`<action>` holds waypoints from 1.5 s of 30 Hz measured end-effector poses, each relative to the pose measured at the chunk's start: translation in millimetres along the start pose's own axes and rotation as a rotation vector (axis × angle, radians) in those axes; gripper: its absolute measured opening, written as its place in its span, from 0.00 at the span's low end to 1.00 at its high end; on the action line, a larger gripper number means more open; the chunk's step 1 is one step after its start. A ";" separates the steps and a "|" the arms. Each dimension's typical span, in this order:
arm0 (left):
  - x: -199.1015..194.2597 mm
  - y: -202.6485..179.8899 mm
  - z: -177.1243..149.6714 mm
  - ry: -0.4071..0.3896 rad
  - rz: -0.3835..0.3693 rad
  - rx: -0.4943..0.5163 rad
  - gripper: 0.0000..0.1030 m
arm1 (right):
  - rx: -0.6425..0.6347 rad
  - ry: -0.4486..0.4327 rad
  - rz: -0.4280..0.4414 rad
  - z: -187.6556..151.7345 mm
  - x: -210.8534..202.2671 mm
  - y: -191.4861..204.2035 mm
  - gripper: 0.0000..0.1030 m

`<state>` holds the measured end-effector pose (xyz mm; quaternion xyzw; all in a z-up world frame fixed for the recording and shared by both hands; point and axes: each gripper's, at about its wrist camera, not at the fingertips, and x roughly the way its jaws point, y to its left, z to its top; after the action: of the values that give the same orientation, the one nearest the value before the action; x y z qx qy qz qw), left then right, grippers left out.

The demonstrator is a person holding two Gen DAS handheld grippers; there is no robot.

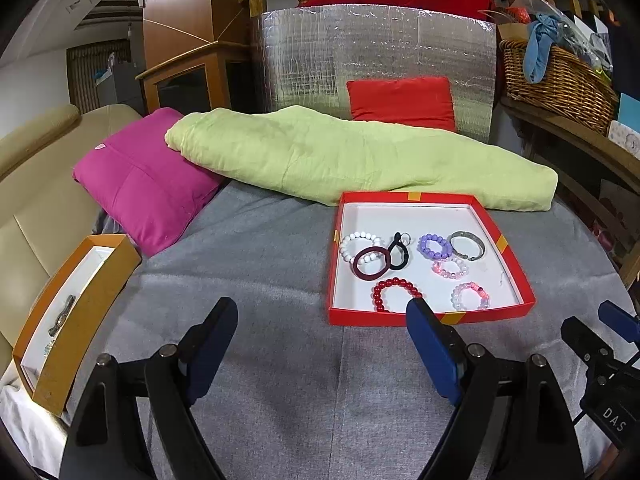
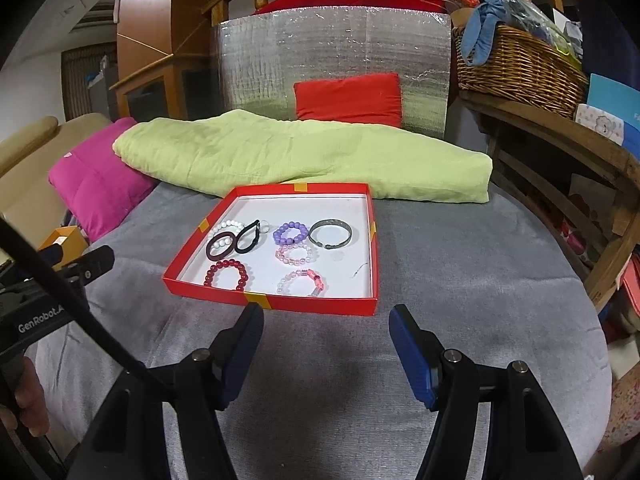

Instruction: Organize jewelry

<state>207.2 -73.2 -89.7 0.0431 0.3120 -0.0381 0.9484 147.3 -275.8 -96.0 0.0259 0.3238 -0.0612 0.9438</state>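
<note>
A red tray (image 1: 434, 198) (image 2: 316, 307) lies on the grey blanket and holds several bracelets and hair ties: a red bead bracelet (image 1: 385, 285) (image 2: 226, 266), a purple one (image 1: 434, 246) (image 2: 289, 232), a silver bangle (image 1: 467, 245) (image 2: 331, 233), a white one (image 1: 354, 240) and pink ones. An orange box (image 1: 86, 312) at the left holds a few pieces. My left gripper (image 1: 322, 312) is open and empty, just before the tray's near edge. My right gripper (image 2: 326, 318) is open and empty, just before the same edge.
A green folded blanket (image 1: 340, 156) lies behind the tray, a magenta cushion (image 1: 140, 184) at the left, a red cushion (image 1: 402, 102) against a silver panel. A wicker basket (image 2: 516, 68) stands on a wooden shelf at the right. A beige sofa (image 1: 32, 208) is at the left.
</note>
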 end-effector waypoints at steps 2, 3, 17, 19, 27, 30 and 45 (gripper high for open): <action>-1.0 -0.5 0.1 -0.004 -0.001 0.006 0.84 | -0.006 -0.002 0.001 -0.1 0.0 2.1 0.67; -1.2 -0.8 0.0 -0.005 -0.001 0.010 0.84 | -0.008 -0.003 0.000 -0.2 -0.4 2.8 0.67; -4.8 -1.7 1.9 -0.017 -0.014 0.019 0.84 | -0.006 -0.007 -0.005 -0.3 -0.4 3.7 0.67; -6.1 -2.1 1.9 -0.020 -0.017 0.021 0.84 | -0.006 -0.007 -0.006 0.0 0.0 3.9 0.67; -8.0 -1.5 2.6 -0.025 -0.020 0.024 0.84 | -0.010 -0.008 -0.003 0.4 0.7 6.2 0.67; -8.6 -1.0 2.7 -0.026 -0.022 0.027 0.84 | -0.013 -0.010 -0.004 0.5 0.9 6.8 0.67; -9.5 5.6 4.5 -0.030 -0.031 0.024 0.84 | -0.023 -0.010 0.004 1.4 4.4 18.1 0.67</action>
<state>202.7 -67.7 -80.1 0.0492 0.2977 -0.0570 0.9517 154.0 -258.4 -97.5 0.0154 0.3196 -0.0558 0.9458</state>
